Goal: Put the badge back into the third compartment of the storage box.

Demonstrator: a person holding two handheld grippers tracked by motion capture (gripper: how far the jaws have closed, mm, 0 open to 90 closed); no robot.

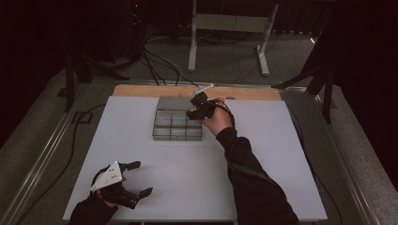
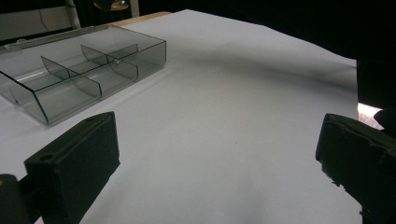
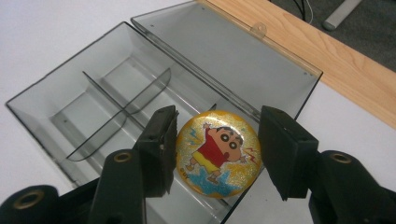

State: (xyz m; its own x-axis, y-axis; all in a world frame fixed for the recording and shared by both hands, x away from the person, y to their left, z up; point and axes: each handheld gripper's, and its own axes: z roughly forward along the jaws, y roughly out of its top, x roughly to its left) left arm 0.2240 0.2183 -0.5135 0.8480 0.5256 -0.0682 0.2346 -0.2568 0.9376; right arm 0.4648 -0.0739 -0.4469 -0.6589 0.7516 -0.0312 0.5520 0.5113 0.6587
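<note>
Glitter-coated round cartoon badge sits pinched in your right gripper above the smoky clear-plastic compartment box — your left gripper rests spread wide.

Right tool hovers over the clear box; left tool rests near the table edge.

Black left claw topped by a grey three-cornered screwed plate; black right claw with brass-ringed screw holes; dark sleeves.
</note>
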